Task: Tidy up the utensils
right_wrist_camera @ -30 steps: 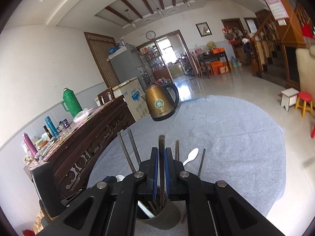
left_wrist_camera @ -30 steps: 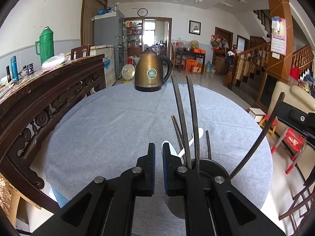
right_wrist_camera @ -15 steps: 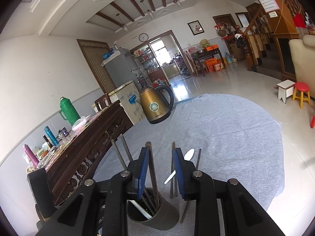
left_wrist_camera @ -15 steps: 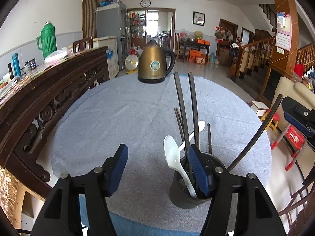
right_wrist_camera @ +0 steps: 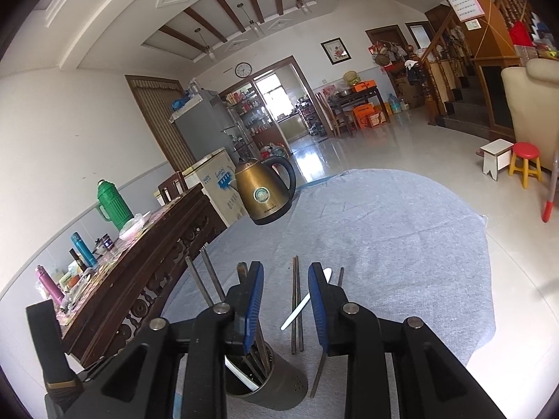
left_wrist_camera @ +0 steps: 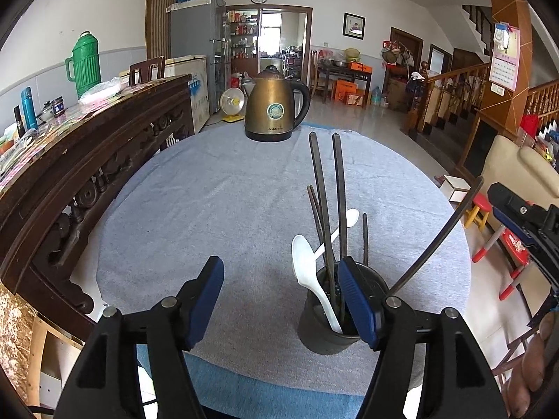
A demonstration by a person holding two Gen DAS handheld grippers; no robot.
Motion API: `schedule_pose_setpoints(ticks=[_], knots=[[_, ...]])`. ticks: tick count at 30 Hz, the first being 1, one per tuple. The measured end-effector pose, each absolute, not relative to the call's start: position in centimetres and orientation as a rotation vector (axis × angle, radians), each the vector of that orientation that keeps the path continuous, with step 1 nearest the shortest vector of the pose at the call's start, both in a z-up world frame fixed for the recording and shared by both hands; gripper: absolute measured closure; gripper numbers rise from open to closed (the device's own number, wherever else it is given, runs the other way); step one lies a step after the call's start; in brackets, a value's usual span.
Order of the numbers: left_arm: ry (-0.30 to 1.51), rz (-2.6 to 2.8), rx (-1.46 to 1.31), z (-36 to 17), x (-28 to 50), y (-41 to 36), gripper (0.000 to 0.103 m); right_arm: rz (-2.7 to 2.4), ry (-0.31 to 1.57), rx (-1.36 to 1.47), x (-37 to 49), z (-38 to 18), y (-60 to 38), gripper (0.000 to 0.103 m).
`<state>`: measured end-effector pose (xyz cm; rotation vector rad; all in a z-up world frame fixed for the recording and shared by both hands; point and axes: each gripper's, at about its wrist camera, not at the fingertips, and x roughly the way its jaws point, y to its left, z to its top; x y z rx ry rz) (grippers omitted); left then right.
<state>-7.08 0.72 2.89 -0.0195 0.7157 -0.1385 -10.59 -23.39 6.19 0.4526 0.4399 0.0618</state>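
A dark metal holder (left_wrist_camera: 323, 331) stands near the front of the grey-clothed round table (left_wrist_camera: 216, 209). It holds a white spoon (left_wrist_camera: 304, 265) and several dark chopsticks (left_wrist_camera: 325, 209), one leaning far right (left_wrist_camera: 436, 237). My left gripper (left_wrist_camera: 279, 265) is just in front of the holder, its jaws opening wide and pressing on nothing. My right gripper (right_wrist_camera: 284, 267) hovers over the holder (right_wrist_camera: 279, 384), open, with a standing chopstick (right_wrist_camera: 241, 269) beside its left pad. On the cloth beyond lie another white spoon (right_wrist_camera: 305, 302), a chopstick pair (right_wrist_camera: 297, 307) and a single chopstick (right_wrist_camera: 326, 335).
A brass kettle (left_wrist_camera: 276, 104) stands at the table's far edge. A carved dark wooden sideboard (left_wrist_camera: 87, 160) with a green thermos (left_wrist_camera: 85, 63) and bottles runs along the left. Small stools (right_wrist_camera: 524, 160) and a cream sofa sit on the floor to the right.
Both grippers went from shut to open. The right one let go of the chopstick, which now stands in the holder. The left one's jaws spread wide, uncovering the white spoon in the holder.
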Motion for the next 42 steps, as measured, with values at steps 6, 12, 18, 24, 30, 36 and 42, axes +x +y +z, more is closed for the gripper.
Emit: schedule_pose_setpoints(ticks=[6,12,18,24,30,36,42], knots=[[0.726,-0.141,-0.037,3.3,-7.4,1.3,0.034,0.057,0.447,0.444,-10.4,6.4,-23.0,0.074],[0.73,-0.133,-0.05,3.6,-7.5,1.9,0.034,0.054,0.453,0.434,-10.3,6.5,-22.5,0.074],[0.726,-0.124,-0.062,3.7,-7.6,2.8,0.034,0.056,0.458,0.418,-10.1,6.7,-22.0,0.074],[0.73,-0.118,-0.075,3.6,-7.4,3.8,0.034,0.054,0.464,0.409,-9.9,6.6,-21.5,0.074],[0.74,-0.096,-0.105,3.3,-6.4,5.7,0.033,0.032,0.472,0.427,-9.5,6.2,-21.8,0.074],[0.736,-0.021,-0.164,2.8,-3.8,10.0,0.032,-0.03,0.495,0.486,-8.4,4.9,-24.1,0.074],[0.795,0.02,-0.172,0.4,0.0,12.2,0.032,-0.074,0.558,0.56,-6.5,2.3,-26.8,0.074]])
